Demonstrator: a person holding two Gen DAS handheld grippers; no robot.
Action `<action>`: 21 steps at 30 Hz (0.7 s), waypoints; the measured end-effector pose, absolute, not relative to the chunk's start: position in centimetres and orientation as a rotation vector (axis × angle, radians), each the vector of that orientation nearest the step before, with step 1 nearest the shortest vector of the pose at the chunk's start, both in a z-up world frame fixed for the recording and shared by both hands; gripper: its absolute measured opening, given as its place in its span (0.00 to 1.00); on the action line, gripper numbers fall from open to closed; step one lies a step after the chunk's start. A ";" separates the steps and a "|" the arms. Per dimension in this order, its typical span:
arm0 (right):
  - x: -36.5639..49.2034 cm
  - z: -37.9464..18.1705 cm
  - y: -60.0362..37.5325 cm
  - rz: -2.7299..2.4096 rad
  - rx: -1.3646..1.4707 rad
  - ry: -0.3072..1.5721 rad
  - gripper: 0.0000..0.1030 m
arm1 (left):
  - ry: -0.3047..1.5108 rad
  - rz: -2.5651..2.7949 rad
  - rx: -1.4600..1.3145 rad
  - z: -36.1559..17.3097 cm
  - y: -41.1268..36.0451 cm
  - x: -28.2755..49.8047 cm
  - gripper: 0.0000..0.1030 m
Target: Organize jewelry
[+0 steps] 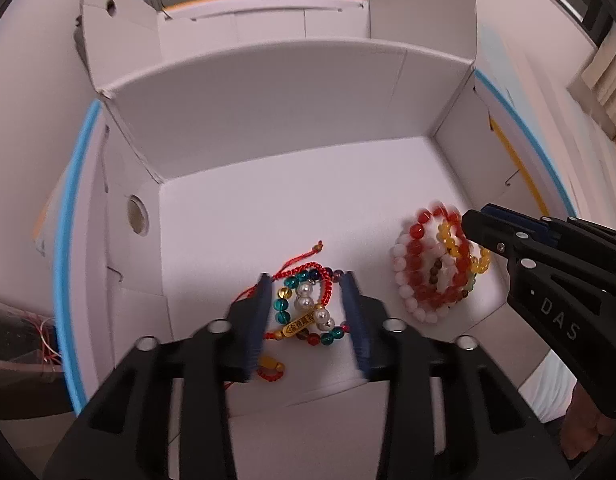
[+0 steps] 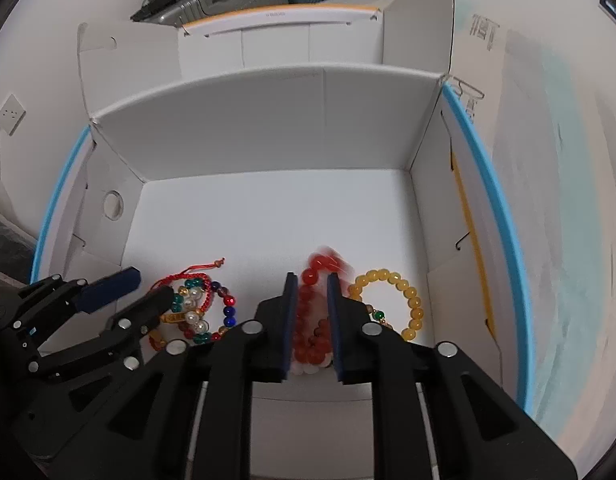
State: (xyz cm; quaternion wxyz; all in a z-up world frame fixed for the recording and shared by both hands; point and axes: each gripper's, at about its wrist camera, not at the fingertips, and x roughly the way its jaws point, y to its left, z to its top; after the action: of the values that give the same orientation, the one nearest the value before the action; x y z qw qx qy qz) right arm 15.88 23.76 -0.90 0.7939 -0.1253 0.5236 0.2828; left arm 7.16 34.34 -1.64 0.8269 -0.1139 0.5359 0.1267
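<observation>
Here, left to right:
Box: a white cardboard box (image 1: 292,208) holds all the jewelry, near its front wall.
Left gripper (image 1: 308,280): fingers apart, straddling the mixed-bead bracelet pile (image 1: 308,312); pads not pressing it, nothing held.
Right gripper (image 2: 312,280): fingers narrowly apart around the red bead bracelets (image 2: 314,332); contact unclear, beads blurred.
Yellow bead bracelet (image 2: 396,300): just right of the right fingers, flat.
Key relation: each pile lies directly between its own gripper's fingers, so each hand is nearest its own pile.

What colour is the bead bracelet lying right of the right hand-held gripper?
Yellow bracelet, clearest in the right wrist view.
</observation>
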 end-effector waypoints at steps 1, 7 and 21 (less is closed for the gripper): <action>15.7 -0.4 23.6 0.606 -0.271 1.107 0.29 | 1.124 0.276 -0.240 -1.2 34.3 6.9 0.44; 14.7 3.1 22.0 0.604 -0.244 1.010 0.56 | 1.051 0.315 -0.232 1.8 33.7 5.5 0.67; 9.0 7.8 15.4 0.627 -0.168 0.849 0.93 | 0.899 0.420 -0.280 5.4 32.7 -1.2 0.94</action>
State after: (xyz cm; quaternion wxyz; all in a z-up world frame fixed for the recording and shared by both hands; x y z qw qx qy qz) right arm 8.96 15.43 7.75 0.8606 -0.0800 0.4045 0.2988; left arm -1.15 32.69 5.43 0.8701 -0.1338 0.4299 0.2006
